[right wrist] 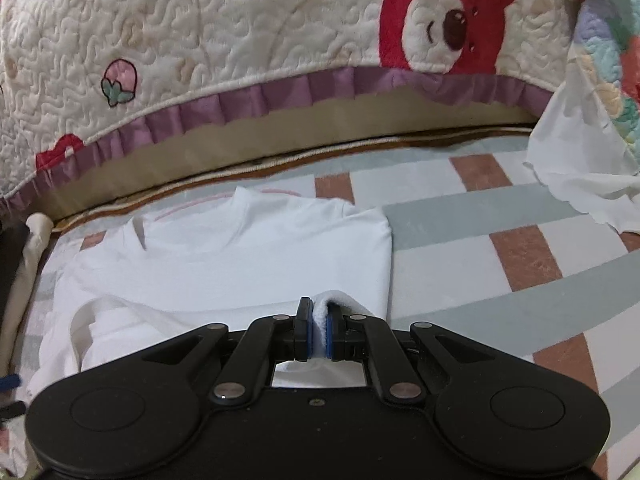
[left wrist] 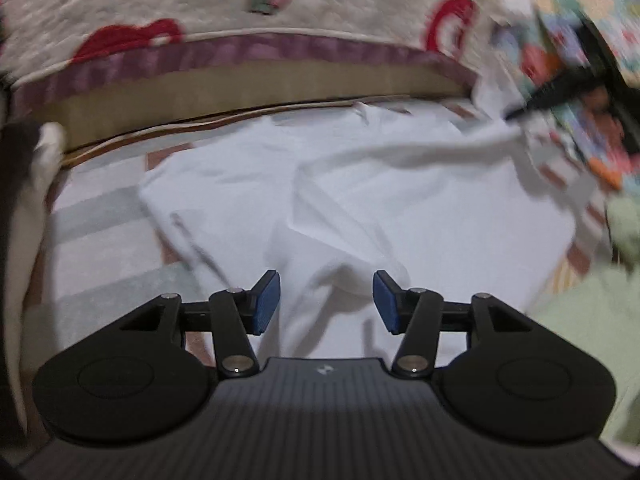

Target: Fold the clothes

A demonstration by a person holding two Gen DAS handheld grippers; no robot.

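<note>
- Our right gripper (right wrist: 318,336), black with blue pads, is clamped on a bunched fold of the white cotton T-shirt (right wrist: 248,256), the cloth squeezed tight between the two pads at the garment's near edge.
- Our left gripper (left wrist: 326,302) hangs above the same white shirt (left wrist: 360,208) with its blue pads well apart and nothing between them.
- The shirt lies partly folded on a flat cover checked in white, grey-green and brick red (right wrist: 500,240); its collar (right wrist: 248,204), with a thin pink line of trim, points toward the far edge, and its right side forms a straight folded edge.
- Behind the shirt hangs a cream quilted blanket with a purple ruffled hem (right wrist: 280,48), printed with a red bear face (right wrist: 448,20) and pink strawberries (right wrist: 120,82).
- In the blurred left view, the right gripper shows as a dark shape at the upper right (left wrist: 560,92), touching a pulled-up ridge of the shirt.
- A crumpled white sheet (right wrist: 568,156) sits at the far right, beside a pastel floral quilt (right wrist: 616,72).
- We find no readable writing; the small pale emblem on the left gripper's ribbed body (left wrist: 322,371) is too small to make out.
</note>
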